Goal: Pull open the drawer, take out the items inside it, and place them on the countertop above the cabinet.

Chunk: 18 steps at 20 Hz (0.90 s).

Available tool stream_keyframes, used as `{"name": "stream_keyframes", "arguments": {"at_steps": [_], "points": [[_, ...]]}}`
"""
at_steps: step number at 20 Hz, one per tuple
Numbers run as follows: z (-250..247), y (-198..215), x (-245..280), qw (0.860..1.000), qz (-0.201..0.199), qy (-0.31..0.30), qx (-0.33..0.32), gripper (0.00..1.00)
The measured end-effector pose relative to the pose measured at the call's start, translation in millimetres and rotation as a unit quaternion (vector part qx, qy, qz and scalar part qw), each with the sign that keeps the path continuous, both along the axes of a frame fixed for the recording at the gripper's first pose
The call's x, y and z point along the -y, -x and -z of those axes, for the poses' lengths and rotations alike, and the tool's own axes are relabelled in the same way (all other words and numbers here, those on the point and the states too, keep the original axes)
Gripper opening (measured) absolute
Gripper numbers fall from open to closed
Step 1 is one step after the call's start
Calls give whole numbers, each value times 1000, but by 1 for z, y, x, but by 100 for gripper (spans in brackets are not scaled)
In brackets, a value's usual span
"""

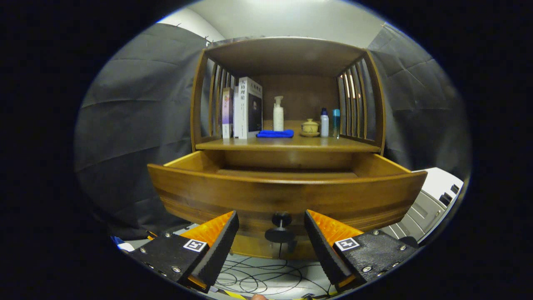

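Here the claw [271, 227] gapes around the open drawer's [287, 196] knob [280, 227].

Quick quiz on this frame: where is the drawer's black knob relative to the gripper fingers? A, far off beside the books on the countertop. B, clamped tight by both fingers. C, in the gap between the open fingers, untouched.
C: the black knob on the pulled-out drawer sits in the gap between the fingers of the open gripper, with space on both sides.
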State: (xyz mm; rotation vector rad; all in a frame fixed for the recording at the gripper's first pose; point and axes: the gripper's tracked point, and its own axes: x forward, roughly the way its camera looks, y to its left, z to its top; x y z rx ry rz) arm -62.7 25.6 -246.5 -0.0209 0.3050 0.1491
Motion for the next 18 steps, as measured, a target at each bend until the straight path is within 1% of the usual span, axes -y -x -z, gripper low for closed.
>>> {"name": "stream_keyframes", "arguments": {"at_steps": [3, 7, 10, 12, 14, 18], "points": [[-36, -9, -2, 1000, -1, 11, 22, 96], [-72, -34, -7, 1000, -1, 24, 14, 96], [-88, -61, -5, 998, 16, 54, 3, 96], [-87, -78, -6, 997, 25, 71, -25, 96], [-75, -91, -6, 994, 31, 80, -72, 96], [-46, -107, 9, 981, 66, 75, -167, 95]]}}
